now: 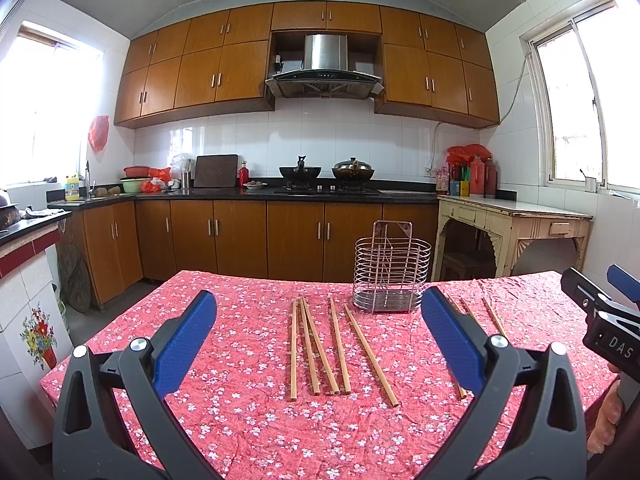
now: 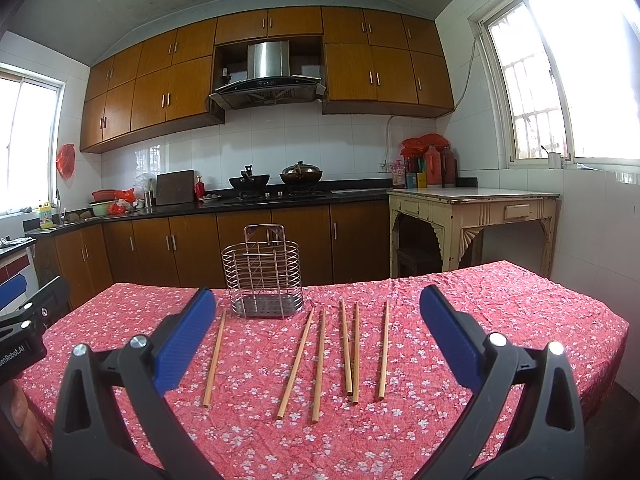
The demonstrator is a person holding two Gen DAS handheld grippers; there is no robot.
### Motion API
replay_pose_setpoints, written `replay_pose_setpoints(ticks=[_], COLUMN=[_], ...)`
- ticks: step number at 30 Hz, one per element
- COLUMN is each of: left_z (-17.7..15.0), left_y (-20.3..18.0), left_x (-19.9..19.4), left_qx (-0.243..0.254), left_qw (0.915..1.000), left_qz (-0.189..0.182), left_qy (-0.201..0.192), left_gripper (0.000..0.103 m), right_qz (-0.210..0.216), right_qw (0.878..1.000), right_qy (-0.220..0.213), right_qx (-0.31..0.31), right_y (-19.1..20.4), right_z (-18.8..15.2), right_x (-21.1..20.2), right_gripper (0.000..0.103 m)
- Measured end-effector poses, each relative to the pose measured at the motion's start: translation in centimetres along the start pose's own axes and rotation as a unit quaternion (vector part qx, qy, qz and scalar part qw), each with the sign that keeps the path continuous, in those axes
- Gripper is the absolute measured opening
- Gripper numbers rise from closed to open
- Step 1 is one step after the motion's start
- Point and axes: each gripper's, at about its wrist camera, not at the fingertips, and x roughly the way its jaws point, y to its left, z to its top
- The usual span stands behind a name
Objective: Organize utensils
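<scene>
So the table (image 1: pixel 240 432) has a red floral tablecloth (image 2: pixel 500 320) draped over all its edges, and there's loads of bare cloth to work over: a wide strip along the near edge in both wrist views, plus open patches out toward the left and right corners. The far edge is the busy one, where the wire utensil holder (image 1: pixel 391 268) stands upright on its solid tray base, just back from that edge, nothing in it as far as I can see. The bamboo chopsticks (image 1: pixel 320 350) all lie flat on the cloth in front of the holder, roughly parallel and pointing from the near side toward it. In the left wrist view five lie in a loose row left of the holder, two of them touching near their near ends, and more show partly behind the right finger. In the right wrist view six are spread out (image 2: pixel 347 350): one alone to the left of the holder, the rest fanning right, two of them nearly touching. Left gripper (image 1: pixel 318 320) is spread wide, blue pads well apart, gripping nothing and hovering above the near part of the cloth. Right gripper (image 2: pixel 318 320) is the same deal, jaws fully apart, touching nothing, clear of the chopsticks.
</scene>
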Motion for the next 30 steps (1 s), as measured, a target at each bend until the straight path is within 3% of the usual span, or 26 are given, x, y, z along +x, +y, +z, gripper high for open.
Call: replay_pose_setpoints(ticks=[16,25,28,30], left_z=[-0.3,-1.6,-2.6,-3.3], left_y=[0.1,1.6,2.5,2.9], left_x=[0.3,2.8,4.4,5.0], left_qx=[-0.003,-0.018,-0.034,-0.041], left_qw=[0.9999,0.9964,0.9919,0.9892], left_qz=[0.007,0.029,0.028,0.028], left_qy=[0.009,0.078,0.119,0.138], left_gripper=[0.101,0.101,0.101,0.101], right_qz=[-0.002,-0.045,-0.054,-0.056], right_qw=[1.000,0.992,0.984,0.977], right_qy=[0.013,0.110,0.162,0.197], right_qx=[0.012,0.039,0.048,0.055], right_y=[-0.6,-3.2,-4.8,-5.5], right_z=[-0.1,-3.0,-4.8,-6.0], right_x=[0.2,4.7,7.4,8.7], right_gripper=[0.099,0.098,0.087,0.073])
